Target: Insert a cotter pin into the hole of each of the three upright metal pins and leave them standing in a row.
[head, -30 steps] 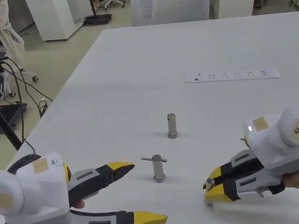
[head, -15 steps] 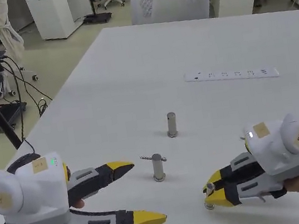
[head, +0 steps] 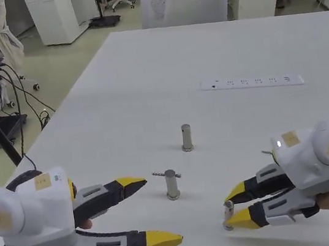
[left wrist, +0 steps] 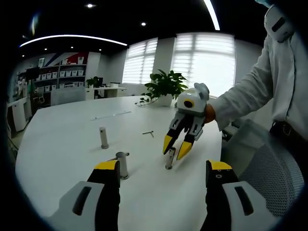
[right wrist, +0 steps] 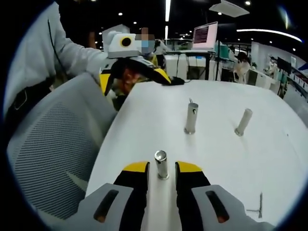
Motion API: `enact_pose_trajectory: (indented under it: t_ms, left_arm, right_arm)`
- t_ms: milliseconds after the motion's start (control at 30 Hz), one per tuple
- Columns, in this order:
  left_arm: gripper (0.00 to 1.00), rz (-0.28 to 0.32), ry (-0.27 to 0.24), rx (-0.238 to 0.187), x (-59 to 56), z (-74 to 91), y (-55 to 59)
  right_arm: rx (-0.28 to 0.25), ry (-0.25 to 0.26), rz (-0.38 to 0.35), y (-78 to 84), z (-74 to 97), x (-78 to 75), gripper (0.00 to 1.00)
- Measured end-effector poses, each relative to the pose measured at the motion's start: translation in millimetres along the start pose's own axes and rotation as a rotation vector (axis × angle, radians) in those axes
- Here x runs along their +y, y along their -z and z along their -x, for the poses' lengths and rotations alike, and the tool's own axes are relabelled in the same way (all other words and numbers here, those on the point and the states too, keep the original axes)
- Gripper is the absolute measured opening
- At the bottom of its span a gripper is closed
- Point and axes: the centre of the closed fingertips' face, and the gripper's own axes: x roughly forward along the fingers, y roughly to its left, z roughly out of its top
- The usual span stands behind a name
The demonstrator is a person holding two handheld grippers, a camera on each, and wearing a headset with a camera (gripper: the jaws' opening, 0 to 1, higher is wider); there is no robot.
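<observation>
Metal pins, 3 in all, stand upright toward the desk's [head: 147,88] near edge. The middle pin [head: 172,185] carries a cotter pin [head: 160,174], the far pin [head: 186,138] is bare, and the near pin [head: 229,212] stands between the right gripper's [right wrist: 161,167] slightly parted jaws. The left gripper [head: 159,210] gapes wide, holding nothing.

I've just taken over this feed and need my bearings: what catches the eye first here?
Three upright metal pins on the white table: the nearest pin stands between the right gripper's jaws, which flank it with a gap. The middle pin already carries a cotter pin; the far pin stands bare. The left gripper hovers wide open nearby.
</observation>
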Motion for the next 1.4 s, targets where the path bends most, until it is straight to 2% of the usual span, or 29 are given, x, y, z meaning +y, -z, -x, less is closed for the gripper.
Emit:
enact_pose_trajectory:
  t_ms: [400, 600, 933, 1100, 1200, 1333, 1400]
  left_arm:
    - [0.71, -0.001, 0.019, 0.004, -6.2, -7.4, 0.0]
    - [0.71, -0.001, 0.025, 0.005, -7.5, -9.4, -1.0]
    - [0.71, 0.001, 0.027, 0.005, -9.2, -10.4, -0.9]
    - [0.70, 0.003, 0.025, 0.006, -8.0, -10.0, -0.8]
    - [0.70, 0.005, 0.021, 0.007, -6.3, -9.0, -0.1]
    - [0.70, 0.011, 0.013, 0.008, -4.2, -7.4, 0.8]
    - [0.70, 0.014, 0.010, 0.011, -3.2, -6.4, 1.8]
  right_arm:
    - [0.013, 0.040, -0.032, 15.5, 21.1, -7.1, 0.24]
    - [0.038, 0.072, -0.032, 26.0, 34.2, -21.6, 0.23]
    - [0.153, 0.151, 0.011, 47.7, 69.1, -66.8, 0.20]
    - [0.230, 0.164, 0.061, 55.5, 79.0, -82.3, 0.19]
    - [0.301, 0.155, 0.124, 61.5, 83.6, -92.4, 0.18]
    - [0.364, 0.143, 0.175, 66.3, 85.4, -104.5, 0.18]
    - [0.370, 0.139, 0.186, 66.2, 84.2, -110.4, 0.17]
